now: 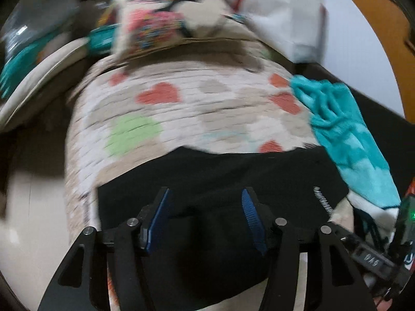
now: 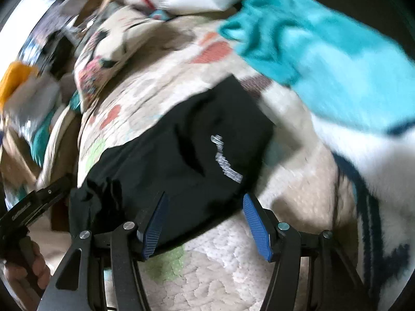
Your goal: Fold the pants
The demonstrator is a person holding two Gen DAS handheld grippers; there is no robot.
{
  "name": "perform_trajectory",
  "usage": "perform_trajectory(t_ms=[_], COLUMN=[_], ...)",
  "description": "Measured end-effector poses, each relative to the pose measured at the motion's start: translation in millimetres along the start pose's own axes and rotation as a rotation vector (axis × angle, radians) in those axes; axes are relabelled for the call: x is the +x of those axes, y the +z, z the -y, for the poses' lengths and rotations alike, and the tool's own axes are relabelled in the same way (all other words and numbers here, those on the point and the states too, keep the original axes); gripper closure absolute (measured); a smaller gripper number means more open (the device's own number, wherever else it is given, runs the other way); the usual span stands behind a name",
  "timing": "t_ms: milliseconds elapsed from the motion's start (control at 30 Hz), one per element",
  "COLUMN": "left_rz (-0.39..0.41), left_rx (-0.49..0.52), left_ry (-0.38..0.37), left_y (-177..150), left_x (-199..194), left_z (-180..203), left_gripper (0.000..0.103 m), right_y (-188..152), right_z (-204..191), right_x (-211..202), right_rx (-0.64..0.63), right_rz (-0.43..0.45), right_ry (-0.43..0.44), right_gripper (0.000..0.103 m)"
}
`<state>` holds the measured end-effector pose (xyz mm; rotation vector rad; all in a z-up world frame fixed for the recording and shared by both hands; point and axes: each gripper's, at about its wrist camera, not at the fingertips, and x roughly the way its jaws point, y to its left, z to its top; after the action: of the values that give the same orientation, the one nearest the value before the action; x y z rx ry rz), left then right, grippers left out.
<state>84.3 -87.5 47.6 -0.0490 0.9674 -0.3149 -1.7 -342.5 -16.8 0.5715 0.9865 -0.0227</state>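
1. The black pants (image 2: 176,150) lie bunched in a compact, roughly folded block on a bed covered by a cream quilt (image 1: 160,119) printed with red hearts and a green patch. A pale printed logo (image 2: 225,160) runs along one panel of the fabric.
2. The left hand-held gripper (image 1: 206,220) sits low over the dark cloth with its blue-padded fingers spread apart and nothing pinched between them. The right hand-held gripper (image 2: 205,223) is likewise released, its fingers parted at the near edge of the pants, over cloth and quilt.
3. Both views are smeared by motion blur, so seams, waistband and legs cannot be told apart. In the left wrist view the pants run out under the gripper frame, and their near edge is cut off.
4. A teal towel (image 2: 311,59) lies crumpled just beside the pants, on their right.
5. Only the left wrist view shows a patterned pillow (image 1: 155,26) at the far end of the quilt clearly. Only the right wrist view shows the pants' whole outline, an orange object (image 2: 15,80) at the left edge, and a bare hand (image 2: 28,272) gripping a black handle.
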Motion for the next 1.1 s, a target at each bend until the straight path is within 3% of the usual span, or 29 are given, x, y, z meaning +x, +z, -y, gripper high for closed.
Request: perform_trajectory(t_ms=[167,433,667,733,800,833,867,967,1100], left_rz=[-0.096,-0.232,-0.32,-0.32,-0.313,-0.311,-0.309,-0.268,-0.188], left_rx=[0.15,0.216,0.391,0.468,0.493,0.471,0.448,0.359,0.233], left_ry=[-0.096,-0.226,-0.225,-0.165,-0.16,-0.192,-0.211,-0.271,-0.34], left_y=[31.5,63.9,63.3,56.6,54.4,56.2,58.6,68.6,78.0], left_x=[42.6,133.2,179.8,181.2,176.8,171.8,167.2,140.1,93.1], left_z=[73.6,151.5,199.0,208.4,206.6,200.5,194.6,168.8,126.2], left_gripper=[0.047,0.047,0.04,0.064,0.076,0.081,0.083,0.086,0.086], right_y=[2.6,10.1,13.0,14.1,16.0,16.6,17.0,18.1,15.2], right_z=[19.3,31.8,29.6,29.4,26.6,24.6,22.7,7.5,-39.4], right_x=[9.0,22.7,31.9,32.8,32.8,32.6,30.7,18.5,-4.0], right_rx=[0.108,0.167,0.127,0.12,0.106,0.096,0.085,0.024,-0.161], right_rz=[-0.008,0.048,0.066,0.064,0.049,0.041,0.042,0.065,0.124], right_ry=[0.029,0.022,-0.009,-0.004,0.031,0.042,0.052,0.1,0.137], right_gripper=[0.038,0.038,0.036,0.036,0.052,0.072,0.08,0.085,0.087])
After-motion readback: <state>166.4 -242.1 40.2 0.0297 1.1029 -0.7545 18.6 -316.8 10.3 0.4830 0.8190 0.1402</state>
